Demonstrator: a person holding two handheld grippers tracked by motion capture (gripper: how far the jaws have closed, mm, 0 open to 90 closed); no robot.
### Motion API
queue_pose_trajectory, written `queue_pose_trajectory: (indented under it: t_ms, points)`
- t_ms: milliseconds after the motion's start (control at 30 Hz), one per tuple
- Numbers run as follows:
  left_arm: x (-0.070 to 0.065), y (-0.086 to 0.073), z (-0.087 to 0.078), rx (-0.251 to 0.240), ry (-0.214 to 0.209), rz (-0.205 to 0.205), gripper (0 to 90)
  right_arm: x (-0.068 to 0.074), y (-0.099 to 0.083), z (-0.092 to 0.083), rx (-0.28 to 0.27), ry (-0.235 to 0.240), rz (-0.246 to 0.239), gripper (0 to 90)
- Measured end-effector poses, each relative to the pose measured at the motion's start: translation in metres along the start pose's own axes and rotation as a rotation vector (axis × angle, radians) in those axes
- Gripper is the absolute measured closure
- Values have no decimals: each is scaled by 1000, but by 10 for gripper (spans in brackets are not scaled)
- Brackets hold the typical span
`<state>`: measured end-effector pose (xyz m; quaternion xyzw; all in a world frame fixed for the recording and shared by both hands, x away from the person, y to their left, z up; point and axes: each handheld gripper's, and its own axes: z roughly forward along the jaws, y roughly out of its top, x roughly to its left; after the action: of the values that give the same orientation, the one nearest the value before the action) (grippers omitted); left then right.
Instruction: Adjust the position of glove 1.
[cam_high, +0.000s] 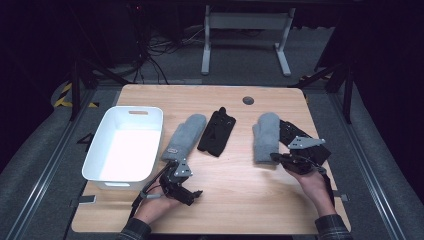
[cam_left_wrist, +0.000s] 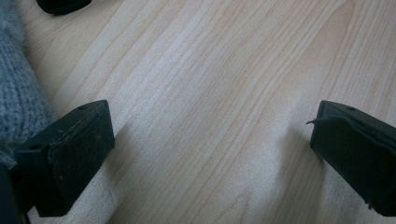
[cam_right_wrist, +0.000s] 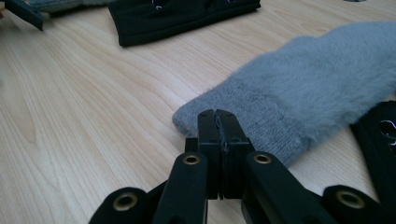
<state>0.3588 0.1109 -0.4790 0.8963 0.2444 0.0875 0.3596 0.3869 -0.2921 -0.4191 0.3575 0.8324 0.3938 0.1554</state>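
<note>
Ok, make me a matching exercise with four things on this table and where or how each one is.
Things:
1. white bin
2. black glove
3. right hand-held gripper
4. left hand-held gripper

States:
A. jaws wide apart over bare wood
B. lying between the two grey mittens
C. at the table's left edge
D. jaws shut on a grey mitten's cuff

Pairs: 1-C, 2-B, 3-D, 4-A

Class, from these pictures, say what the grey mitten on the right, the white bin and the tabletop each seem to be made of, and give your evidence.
Grey mitten: probably fleece or soft knit; fuzzy nap, ribbed cuff.
White bin: likely moulded plastic; smooth, slightly glossy walls, cut-out handle.
Tabletop: wood or wood-look laminate; pale grain lines, matte sheen.
</note>
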Motion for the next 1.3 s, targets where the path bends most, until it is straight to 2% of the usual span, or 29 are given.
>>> queue_pose_trajectory:
  t_ms: [100, 300, 400, 433, 700, 767, 867, 1033, 1300]
  points:
    - [0, 0, 0, 0, 0, 0, 2, -3, 5, 2, -7, 9, 8, 900]
    - [0, 0, 0, 0, 0, 0, 2, -11, 13, 14, -5, -1, 15, 900]
    - [0, 0, 0, 0, 1, 0, 3, -18, 15, 18, -11, -16, 27, 900]
    - [0, 0, 0, 0, 0, 0, 2, -22, 16, 21, -6, -35, 34, 900]
    - [0, 0, 0, 0, 1, 0, 3, -33, 20, 39, -8, -46, 57, 900]
    - [0, 0, 0, 0, 1, 0, 3, -35, 19, 45, 16, -68, 49, 900]
    - [0, 0, 0, 0, 1, 1, 3, -39, 14, 52, 47, -64, 58, 900]
    - [0, 0, 0, 0, 2, -1, 2, -36, 12, 56, 65, -70, 41, 900]
    - [0, 0, 0, 1, 1, -2, 3, -29, 11, 54, 80, -34, 22, 900]
